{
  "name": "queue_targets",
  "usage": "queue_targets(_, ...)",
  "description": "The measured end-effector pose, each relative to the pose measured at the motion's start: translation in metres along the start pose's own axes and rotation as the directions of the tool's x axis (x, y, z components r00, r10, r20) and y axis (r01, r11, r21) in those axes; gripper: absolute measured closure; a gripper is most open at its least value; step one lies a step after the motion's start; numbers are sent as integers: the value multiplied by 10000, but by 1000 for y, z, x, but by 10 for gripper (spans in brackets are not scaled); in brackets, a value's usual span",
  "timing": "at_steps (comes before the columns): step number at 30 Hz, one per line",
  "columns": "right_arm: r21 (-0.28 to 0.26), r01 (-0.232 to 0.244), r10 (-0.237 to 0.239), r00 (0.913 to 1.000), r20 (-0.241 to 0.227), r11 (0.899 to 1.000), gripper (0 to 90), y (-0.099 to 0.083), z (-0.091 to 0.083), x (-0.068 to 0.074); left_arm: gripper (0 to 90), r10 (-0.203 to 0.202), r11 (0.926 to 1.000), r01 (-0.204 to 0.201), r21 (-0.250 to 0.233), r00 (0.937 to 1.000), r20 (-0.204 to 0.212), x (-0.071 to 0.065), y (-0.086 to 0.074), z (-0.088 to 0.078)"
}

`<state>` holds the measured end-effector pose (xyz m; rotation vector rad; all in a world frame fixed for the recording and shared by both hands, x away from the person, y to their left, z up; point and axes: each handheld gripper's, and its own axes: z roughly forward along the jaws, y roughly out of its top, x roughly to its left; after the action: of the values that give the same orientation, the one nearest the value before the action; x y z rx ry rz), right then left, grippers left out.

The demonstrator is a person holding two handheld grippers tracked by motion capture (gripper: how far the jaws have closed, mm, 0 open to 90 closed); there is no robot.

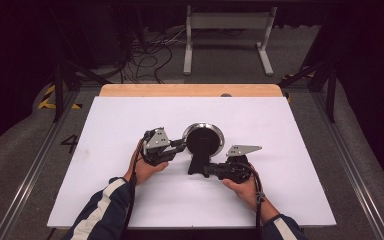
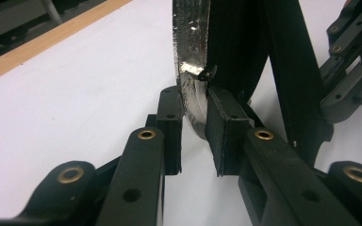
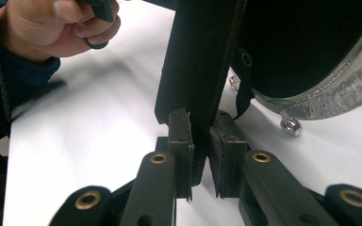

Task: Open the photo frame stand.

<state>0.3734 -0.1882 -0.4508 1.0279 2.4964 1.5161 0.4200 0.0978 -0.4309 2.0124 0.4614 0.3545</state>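
A round black pan (image 1: 203,137) with a silver rim lies on the white board (image 1: 130,195), its flat black handle (image 1: 196,162) pointing toward me. My left gripper (image 1: 182,145) comes in from the left and is shut on the pan's rim (image 2: 193,103), one pad on each side of the metal edge. My right gripper (image 1: 203,170) comes in from the right and is shut on the handle (image 3: 195,61), which rises between its pads (image 3: 226,136). The rim (image 3: 330,101) curves past on the right of the right gripper view. The right gripper's links (image 2: 349,61) show beyond the handle (image 2: 292,70).
The white board covers a wooden table whose far edge (image 1: 190,90) shows at the back. Behind it are floor cables (image 1: 145,55) and a white metal stand (image 1: 227,30). A small shiny nut (image 3: 290,125) sits under the pan. The person's left hand (image 3: 52,23) is close by.
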Motion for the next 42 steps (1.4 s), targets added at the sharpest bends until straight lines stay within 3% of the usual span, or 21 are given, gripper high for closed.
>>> queue_targets(2, 23, 46, -46, 10000, 26, 10000, 803, 0, 0, 0, 733, -26, 10000, 26, -71, 10000, 47, 1, 0, 0)
queue_targets(8, 78, 129, -129, 9999, -33, 9999, 806, -1, 0, 1, 505, -385, 9990, 388, -201, 9991, 151, 4, -1, 3)
queue_targets(14, 27, 83, -83, 9998, -153, 10000, 807, -2, 0, 0, 397, -529, 9986, 530, -17, 9978, 411, 3, -1, 14)
queue_targets(22, 170, 220, -215, 9994, -270, 9996, 811, -4, -1, 2, 519, -538, 9984, 525, 218, 9965, 645, -1, -2, 21)
queue_targets(28, 213, 299, -292, 9991, -320, 9993, 812, -5, -1, 4, 574, -126, 9993, 100, 374, 9974, 710, -6, -2, 25)
queue_targets(32, 187, 284, -278, 9990, -337, 9994, 810, -4, -2, 4, 614, 348, 9978, -362, 559, 9990, 275, -11, 1, 24)
queue_targets(36, 190, 281, -275, 9990, -348, 9994, 808, -5, -3, 4, 627, 529, 9966, -537, 620, 9985, 152, -12, 1, 23)
queue_targets(37, 205, 283, -276, 9990, -354, 9994, 806, -5, -3, 3, 639, 591, 9961, -590, 654, 9983, 0, -13, 2, 23)
queue_targets(38, 286, 286, -275, 9989, -376, 9992, 801, -5, -3, 3, 658, 625, 9953, -589, 766, 9970, -458, -13, 1, 23)
queue_targets(39, 429, 326, -310, 9989, -363, 9985, 794, -5, -2, 3, 675, 586, 9953, -541, 802, 9967, -553, -11, -1, 24)
queue_targets(42, 503, 334, -320, 9990, -297, 9982, 797, -7, 1, 3, 680, 607, 9953, -562, 789, 9966, -558, -9, -2, 23)
